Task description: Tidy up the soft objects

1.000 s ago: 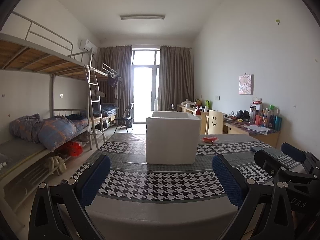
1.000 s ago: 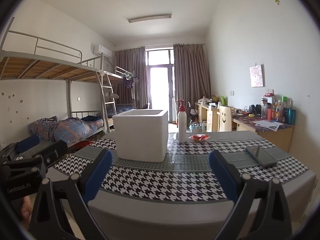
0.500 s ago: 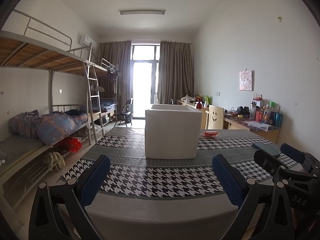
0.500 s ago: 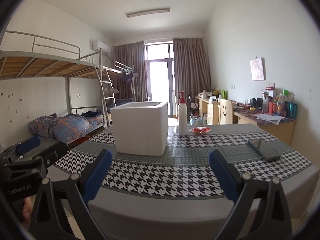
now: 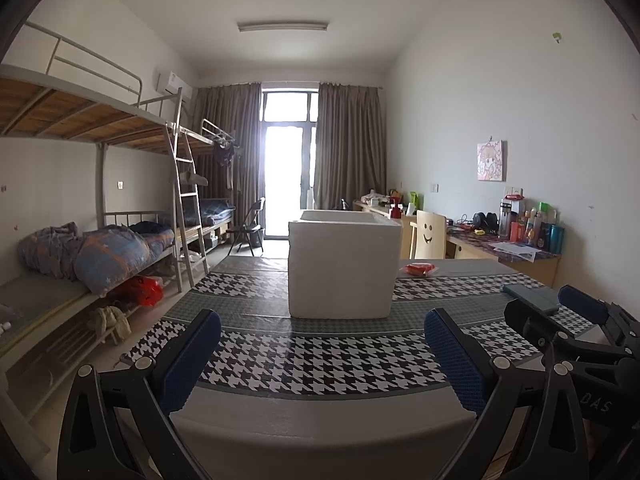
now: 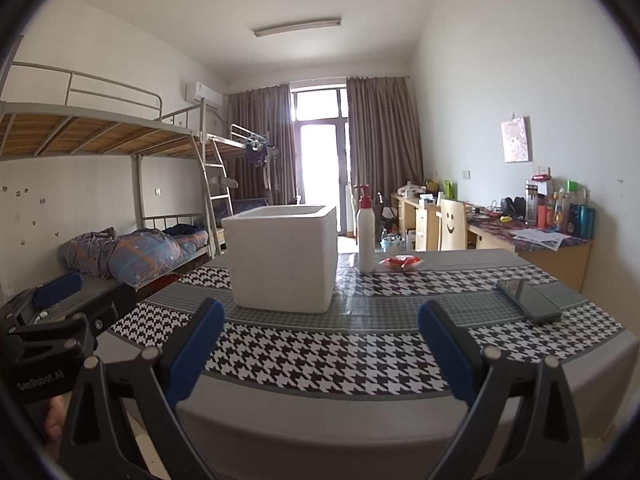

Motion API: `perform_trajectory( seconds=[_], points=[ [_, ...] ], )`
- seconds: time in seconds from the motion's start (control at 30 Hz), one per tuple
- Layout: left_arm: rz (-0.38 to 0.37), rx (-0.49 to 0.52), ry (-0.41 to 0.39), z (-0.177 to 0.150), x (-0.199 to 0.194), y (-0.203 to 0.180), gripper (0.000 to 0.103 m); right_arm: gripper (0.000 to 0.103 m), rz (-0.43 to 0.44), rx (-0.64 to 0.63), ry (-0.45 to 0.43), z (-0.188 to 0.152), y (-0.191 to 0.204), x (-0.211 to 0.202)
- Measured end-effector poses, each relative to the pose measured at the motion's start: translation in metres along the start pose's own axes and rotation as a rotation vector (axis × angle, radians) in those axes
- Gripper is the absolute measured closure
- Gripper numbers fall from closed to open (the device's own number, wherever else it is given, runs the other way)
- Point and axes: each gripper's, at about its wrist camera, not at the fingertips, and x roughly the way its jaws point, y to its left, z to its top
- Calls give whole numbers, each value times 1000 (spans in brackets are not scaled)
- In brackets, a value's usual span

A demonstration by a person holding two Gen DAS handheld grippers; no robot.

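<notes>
White foam box (image 5: 344, 268) upright mid-table (image 5: 320, 360), top open. Red soft packet (image 6: 400, 262) at far side, just beside pump bottle (image 6: 366, 236), right of box; phone (image 6: 528, 300) near right edge. Probable step: reach for packet. Best approached with right tool (image 6: 320, 344), skirting bottle, low and level, pinching packet's middle gently. Left tool (image 5: 322, 356) and right tool both spread wide, empty, touching nothing, hovering over near edge.

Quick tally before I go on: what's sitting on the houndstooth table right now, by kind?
White foam box: 1
White pump bottle: 1
Red packet: 1
Dark phone: 1
Grey flat item beside the phone: 1
Total: 5
</notes>
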Motion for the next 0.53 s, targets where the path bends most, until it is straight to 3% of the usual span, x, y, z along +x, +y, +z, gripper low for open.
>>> perform_trajectory(
  seconds=[0.53],
  points=[
    [-8,-3,7,2,0,-1,1,4,1,-1,11,-1,0,3]
  ],
)
